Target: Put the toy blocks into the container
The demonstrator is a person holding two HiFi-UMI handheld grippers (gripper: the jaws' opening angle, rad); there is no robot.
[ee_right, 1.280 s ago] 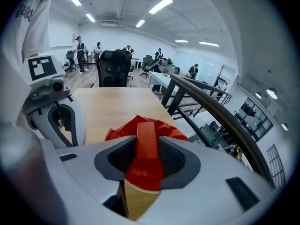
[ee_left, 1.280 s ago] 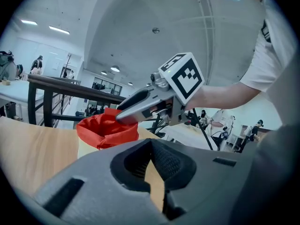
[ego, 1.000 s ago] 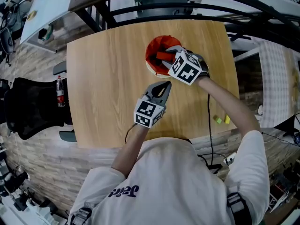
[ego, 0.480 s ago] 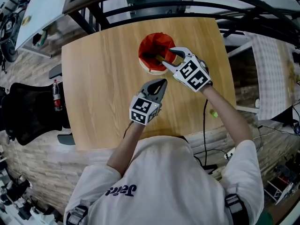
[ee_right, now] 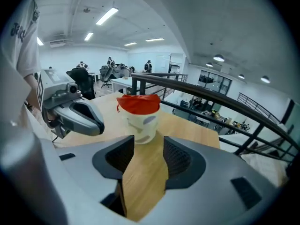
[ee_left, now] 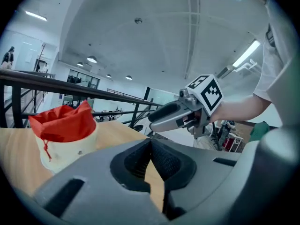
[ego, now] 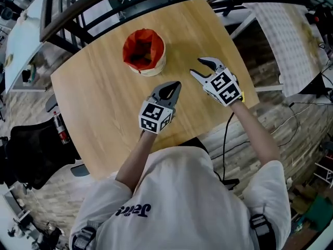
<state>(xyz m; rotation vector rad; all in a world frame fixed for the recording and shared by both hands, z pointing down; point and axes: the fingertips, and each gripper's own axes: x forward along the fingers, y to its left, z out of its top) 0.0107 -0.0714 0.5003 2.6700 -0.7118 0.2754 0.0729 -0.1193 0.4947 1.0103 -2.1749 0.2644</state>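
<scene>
Red-lined container (ego: 144, 51) upright on table (ego: 99, 103). L gripper (ego: 176, 85) person-side of container, apart from it, jaws shut, empty. R gripper (ego: 195, 66) right of container, jaws just been opening, apart, nothing btwn.

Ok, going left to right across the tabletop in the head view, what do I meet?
red-lined container → left hand-held gripper → right hand-held gripper
</scene>
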